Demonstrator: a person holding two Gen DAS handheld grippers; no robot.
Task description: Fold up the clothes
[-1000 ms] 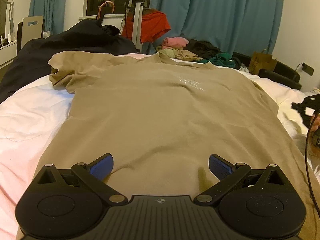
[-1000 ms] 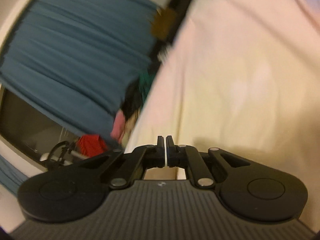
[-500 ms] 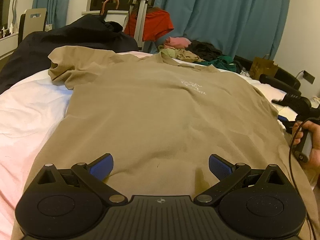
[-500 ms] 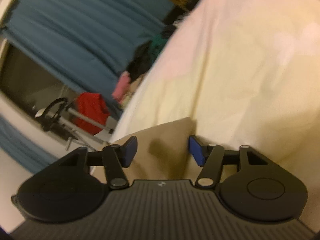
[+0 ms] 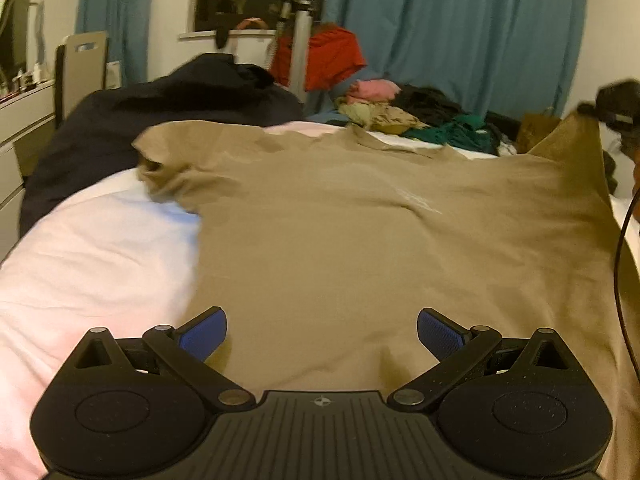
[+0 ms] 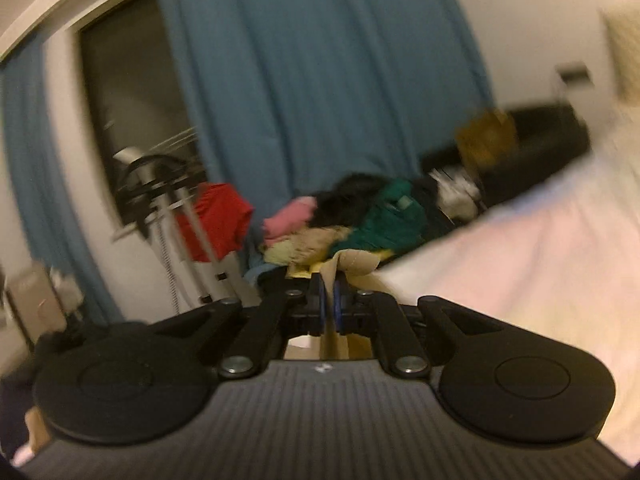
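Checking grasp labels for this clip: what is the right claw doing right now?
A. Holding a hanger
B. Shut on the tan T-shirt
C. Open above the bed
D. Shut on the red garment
B: the right claw is pinched shut on a fold of the tan T-shirt.

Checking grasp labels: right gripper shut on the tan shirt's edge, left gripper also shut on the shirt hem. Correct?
Not the left. The left gripper is open, its blue fingers spread wide above the shirt, as the left wrist view shows. The right gripper is shut on the shirt's edge, as stated.
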